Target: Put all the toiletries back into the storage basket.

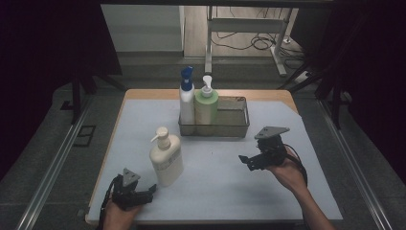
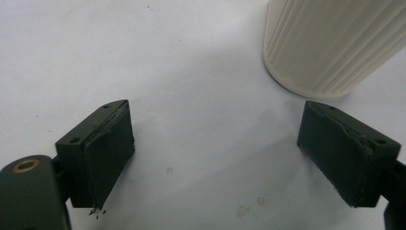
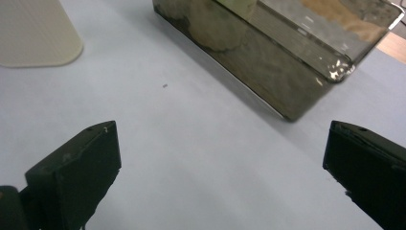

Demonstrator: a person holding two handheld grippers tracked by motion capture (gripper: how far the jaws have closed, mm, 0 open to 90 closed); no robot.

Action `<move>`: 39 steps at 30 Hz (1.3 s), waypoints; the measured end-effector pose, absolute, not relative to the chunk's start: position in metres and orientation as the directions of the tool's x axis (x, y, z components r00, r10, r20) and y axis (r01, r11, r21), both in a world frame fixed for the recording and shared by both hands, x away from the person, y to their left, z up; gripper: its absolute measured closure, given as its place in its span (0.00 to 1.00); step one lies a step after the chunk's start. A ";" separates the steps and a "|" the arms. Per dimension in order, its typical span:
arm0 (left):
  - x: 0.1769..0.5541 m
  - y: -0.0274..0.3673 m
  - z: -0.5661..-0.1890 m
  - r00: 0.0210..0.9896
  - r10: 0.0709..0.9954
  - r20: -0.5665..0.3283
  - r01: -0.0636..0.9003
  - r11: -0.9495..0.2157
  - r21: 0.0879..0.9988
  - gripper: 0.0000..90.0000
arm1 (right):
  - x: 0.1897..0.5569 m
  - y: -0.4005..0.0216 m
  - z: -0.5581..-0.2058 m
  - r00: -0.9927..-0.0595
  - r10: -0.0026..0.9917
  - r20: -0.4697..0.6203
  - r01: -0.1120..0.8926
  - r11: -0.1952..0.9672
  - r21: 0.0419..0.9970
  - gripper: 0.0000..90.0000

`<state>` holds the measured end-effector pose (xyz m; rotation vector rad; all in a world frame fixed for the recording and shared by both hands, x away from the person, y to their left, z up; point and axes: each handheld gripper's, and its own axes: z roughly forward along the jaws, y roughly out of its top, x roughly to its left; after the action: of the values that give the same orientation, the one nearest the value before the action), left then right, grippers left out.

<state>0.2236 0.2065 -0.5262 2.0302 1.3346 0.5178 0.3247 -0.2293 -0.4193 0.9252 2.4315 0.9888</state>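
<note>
Both grippers (image 1: 143, 191) (image 1: 246, 160) gaping empty, cream bottle's (image 1: 166, 158) pump visible from above, ribbed base close-up

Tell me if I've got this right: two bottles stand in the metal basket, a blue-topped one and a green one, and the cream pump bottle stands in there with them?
Not quite. The blue-topped bottle and the green bottle do stand in the metal basket, but the cream pump bottle stands outside it on the table, nearer the left gripper. The high view shows this.

A blue-capped spray bottle (image 1: 186, 96) stands in the basket's left end; cables (image 1: 249, 40) trail across the floor at upper centre
</note>
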 end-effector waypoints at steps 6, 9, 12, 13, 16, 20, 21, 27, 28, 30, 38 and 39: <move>0.224 0.206 -0.526 0.405 0.914 -0.023 0.660 -0.275 0.699 0.13 | 0.313 -0.241 -0.431 -0.705 0.705 -0.076 0.455 0.532 0.714 0.00; 0.224 0.207 -0.526 0.405 0.914 -0.024 0.660 -0.274 0.699 0.13 | 0.308 -0.247 -0.438 -0.698 0.712 -0.073 0.462 0.526 0.714 0.00; 0.224 0.206 -0.526 0.404 0.914 -0.022 0.661 -0.275 0.698 0.13 | 0.301 -0.256 -0.447 -0.685 0.726 -0.062 0.474 0.509 0.718 0.00; 0.224 0.206 -0.526 0.404 0.914 -0.022 0.661 -0.275 0.698 0.13 | 0.301 -0.256 -0.447 -0.685 0.726 -0.062 0.474 0.509 0.718 0.00; 0.224 0.206 -0.526 0.403 0.915 -0.024 0.662 -0.273 0.699 0.13 | 0.296 -0.262 -0.455 -0.674 0.737 -0.051 0.487 0.496 0.719 0.00; 0.224 0.206 -0.526 0.405 0.914 -0.023 0.662 -0.275 0.697 0.14 | 0.290 -0.270 -0.468 -0.663 0.748 -0.034 0.506 0.481 0.716 0.00; 0.224 0.207 -0.526 0.406 0.914 -0.024 0.662 -0.276 0.696 0.14 | 0.289 -0.272 -0.471 -0.658 0.752 -0.034 0.510 0.479 0.714 0.00; 0.225 0.209 -0.524 0.413 0.910 -0.028 0.662 -0.279 0.695 0.16 | 0.284 -0.278 -0.490 -0.640 0.768 -0.023 0.539 0.471 0.699 0.00; 0.225 0.209 -0.524 0.412 0.911 -0.027 0.662 -0.278 0.696 0.17 | 0.284 -0.278 -0.492 -0.642 0.767 -0.025 0.541 0.476 0.693 0.00; 0.225 0.211 -0.523 0.409 0.912 -0.030 0.664 -0.275 0.695 0.20 | 0.283 -0.278 -0.496 -0.638 0.769 -0.036 0.543 0.482 0.688 0.00; 0.227 0.214 -0.521 0.403 0.915 -0.016 0.663 -0.280 0.694 0.27 | 0.282 -0.281 -0.512 -0.640 0.768 -0.031 0.551 0.486 0.678 0.00; 0.228 0.215 -0.521 0.404 0.915 -0.013 0.663 -0.282 0.694 0.28 | 0.282 -0.281 -0.514 -0.638 0.769 -0.031 0.556 0.488 0.672 0.00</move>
<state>0.2278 0.2146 -0.5207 2.0418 1.3385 0.5242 0.2824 -0.2811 -0.5136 1.1146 2.4097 0.9117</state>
